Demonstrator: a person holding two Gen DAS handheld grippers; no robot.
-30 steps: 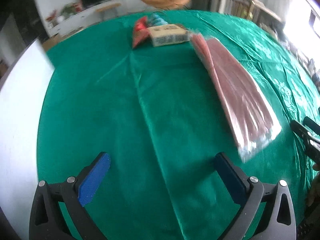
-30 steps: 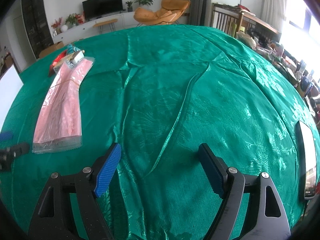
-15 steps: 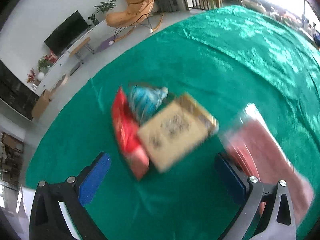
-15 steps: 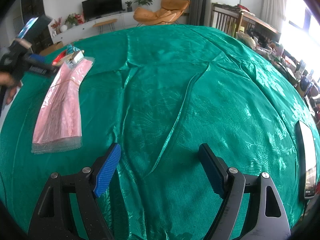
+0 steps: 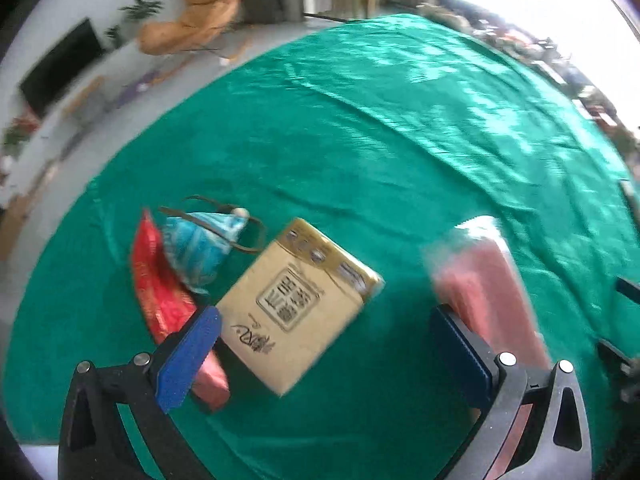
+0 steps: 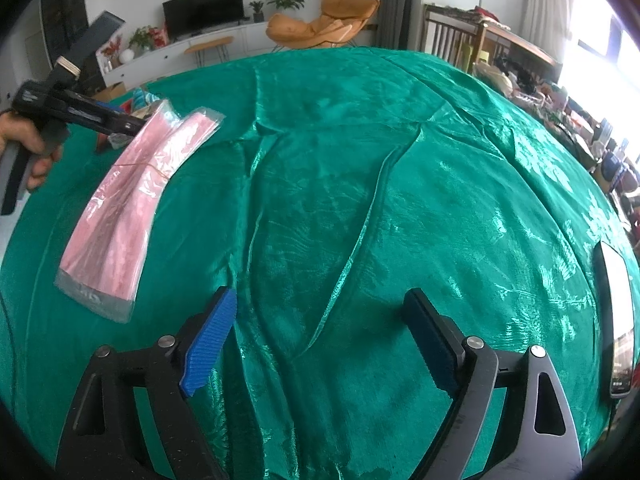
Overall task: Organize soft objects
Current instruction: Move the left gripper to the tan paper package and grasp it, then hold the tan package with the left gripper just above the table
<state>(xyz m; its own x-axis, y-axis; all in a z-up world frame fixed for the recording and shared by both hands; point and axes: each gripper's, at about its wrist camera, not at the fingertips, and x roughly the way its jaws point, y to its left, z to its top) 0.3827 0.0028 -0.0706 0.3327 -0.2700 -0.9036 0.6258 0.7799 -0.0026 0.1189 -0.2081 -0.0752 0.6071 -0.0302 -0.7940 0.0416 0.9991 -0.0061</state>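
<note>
Since the earlier frames, the left gripper (image 5: 324, 336) has travelled from the near edge of the green cloth (image 6: 360, 200) out to the cluster of packets at its far left; the right gripper (image 6: 320, 336) has held its station.

Left to right in the left wrist view: a red foil packet (image 5: 156, 292) lies lengthwise, its near end under the left blue pad. A blue-and-white pouch (image 5: 200, 248) with a dark cord rests against it on the right. Next is a tan paper-wrapped packet (image 5: 296, 304), lying flat and skewed, directly between the open jaws. Furthest right is a long pink bundle in clear film (image 5: 488, 280), its far end beside the right finger. The view is blurred.

Handling judgement: all appear light. The tan packet looks soft inside with a creasing wrapper; it should take a pinch across its narrow width near one end. The clear film on the pink bundle is likely slippery and the bundle will sag if lifted by one end; mid-length is the better hold.

Pose: the left gripper hangs above the cluster, angled down, jaws wide, holding nothing. In the right wrist view the person's hand (image 6: 28, 144) grips its handle at far left. The right gripper sits low over bare cloth near the front, jaws wide and empty, well apart from the packets. A phone (image 6: 618, 320) lies at the right edge.
</note>
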